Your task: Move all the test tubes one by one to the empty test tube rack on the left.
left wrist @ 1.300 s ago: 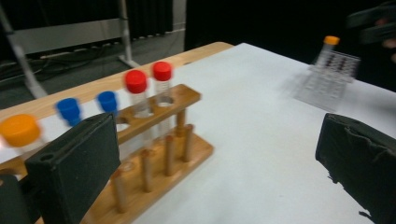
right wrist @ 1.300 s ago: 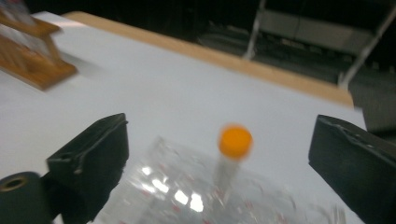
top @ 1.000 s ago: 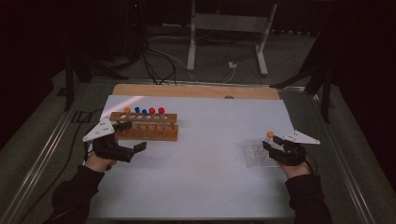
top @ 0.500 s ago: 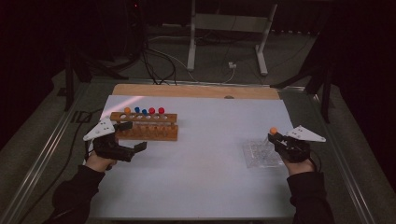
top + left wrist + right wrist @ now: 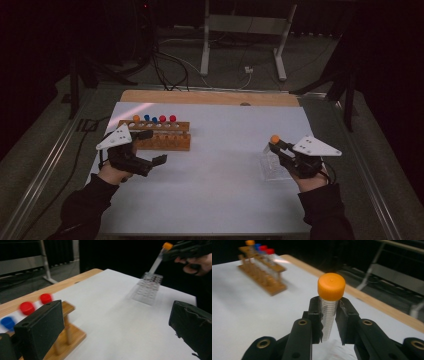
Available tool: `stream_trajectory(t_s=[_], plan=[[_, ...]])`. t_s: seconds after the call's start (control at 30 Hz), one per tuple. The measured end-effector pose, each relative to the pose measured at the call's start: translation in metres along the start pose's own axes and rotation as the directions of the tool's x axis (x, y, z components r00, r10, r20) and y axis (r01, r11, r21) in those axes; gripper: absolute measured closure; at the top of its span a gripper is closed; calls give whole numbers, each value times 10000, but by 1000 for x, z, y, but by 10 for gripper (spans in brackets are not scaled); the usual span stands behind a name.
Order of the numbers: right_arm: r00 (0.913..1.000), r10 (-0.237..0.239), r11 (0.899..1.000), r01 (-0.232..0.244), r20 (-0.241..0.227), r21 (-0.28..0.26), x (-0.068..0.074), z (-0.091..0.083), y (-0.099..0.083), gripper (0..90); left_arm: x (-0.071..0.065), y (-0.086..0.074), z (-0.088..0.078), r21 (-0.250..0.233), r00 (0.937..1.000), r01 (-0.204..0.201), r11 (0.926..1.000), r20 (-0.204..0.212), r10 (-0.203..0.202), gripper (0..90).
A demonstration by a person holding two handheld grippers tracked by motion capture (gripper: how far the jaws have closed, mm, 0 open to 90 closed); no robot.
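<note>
My right gripper (image 5: 276,146) is shut on a clear tube with an orange cap (image 5: 274,139) and holds it upright just over a clear plastic rack (image 5: 272,169) at the table's right. In the right gripper view the tube (image 5: 329,315) stands pinched between the pads below its cap. At the left, my left gripper (image 5: 156,146) hangs open in front of a wooden rack (image 5: 162,142). That rack holds tubes with orange, blue and red caps (image 5: 154,119). In the left gripper view the wide jaws frame bare table, with the wooden rack (image 5: 71,333) at the left and the lifted tube (image 5: 157,262) far off.
A white sheet (image 5: 220,165) covers the table, and a wooden strip (image 5: 210,97) runs along its far edge. Metal stand legs (image 5: 240,40) and cables lie on the floor beyond. A rail (image 5: 45,165) runs beside the table's left side.
The right gripper has shut on the orange-capped tube and risen with it, drawing it up from the clear rack and a little to the left. The left gripper has drifted slightly right.
</note>
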State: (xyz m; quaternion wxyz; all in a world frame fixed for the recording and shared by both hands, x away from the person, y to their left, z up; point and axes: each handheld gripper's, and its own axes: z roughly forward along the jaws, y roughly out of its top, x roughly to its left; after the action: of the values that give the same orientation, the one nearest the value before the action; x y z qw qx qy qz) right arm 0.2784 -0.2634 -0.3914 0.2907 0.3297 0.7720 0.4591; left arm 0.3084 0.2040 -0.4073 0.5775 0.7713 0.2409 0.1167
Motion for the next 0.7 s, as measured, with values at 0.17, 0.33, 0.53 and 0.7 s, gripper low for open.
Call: stream_trajectory(t_s=[0.17, 0.33, 0.53, 0.7], plan=[[9943, -223, 9995, 245, -1044, 204, 21, 16, 0, 750, -10, 8, 17, 73, 9984, -216, 9997, 530, 212, 12], [9793, -513, 9974, 602, -1957, 400, 45, 30, 0, 750, -21, 12, 35, 357, 9926, -541, 9979, 1105, 499, 12], [9589, -653, 9948, 842, -2762, 570, 65, 42, 0, 749, -30, 7, 55, 602, 9857, -669, 9959, 1588, 567, 66], [9424, -679, 9932, 950, -3276, 674, 78, 49, 0, 750, -42, 7, 67, 585, 9731, -946, 9938, 2162, 799, 168]])
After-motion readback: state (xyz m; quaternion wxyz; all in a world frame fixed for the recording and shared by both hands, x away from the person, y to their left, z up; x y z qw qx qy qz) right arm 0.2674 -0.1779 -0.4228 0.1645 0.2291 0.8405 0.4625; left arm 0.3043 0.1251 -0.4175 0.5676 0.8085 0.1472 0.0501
